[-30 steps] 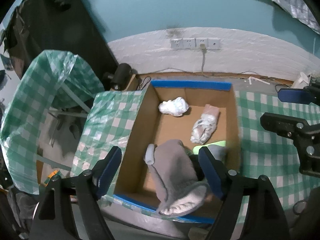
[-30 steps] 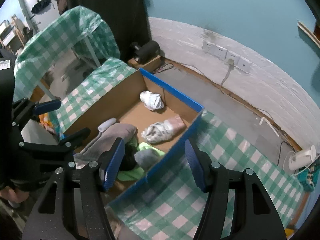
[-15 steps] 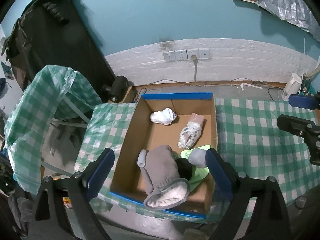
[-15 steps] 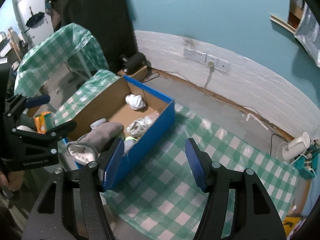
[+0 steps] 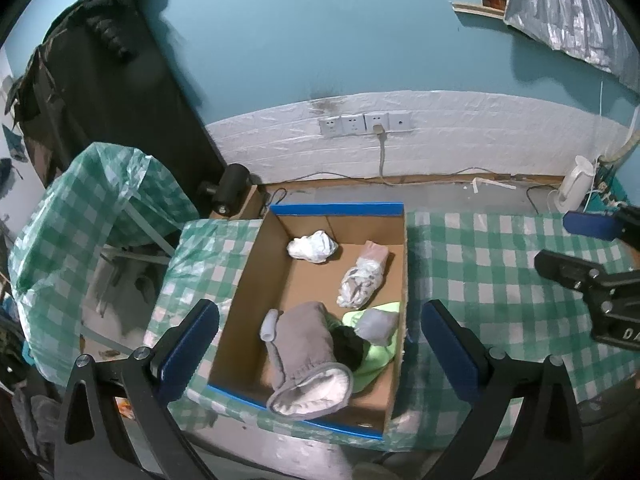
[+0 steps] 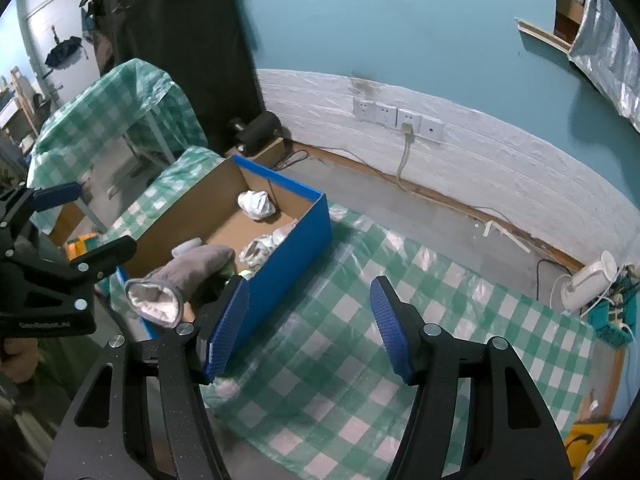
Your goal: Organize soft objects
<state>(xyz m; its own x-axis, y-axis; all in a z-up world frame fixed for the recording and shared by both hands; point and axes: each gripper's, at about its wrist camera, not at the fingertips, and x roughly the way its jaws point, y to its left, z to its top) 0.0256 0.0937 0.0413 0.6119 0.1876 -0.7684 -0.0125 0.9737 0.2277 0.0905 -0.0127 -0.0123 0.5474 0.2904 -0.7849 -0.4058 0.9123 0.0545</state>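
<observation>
Your left hand-held gripper [image 5: 320, 340] hangs above the blue-edged cardboard box [image 5: 256, 280], fingers spread apart and empty. Your right hand-held gripper [image 6: 310, 320] is spread too, over the green-checked counter [image 6: 360, 340]. In the box, the grey fleece-lined mitten [image 5: 306, 360] drapes over the 6 o'clock edge; the crumpled white cloth [image 5: 313, 246] sits toward 12 o'clock.
</observation>
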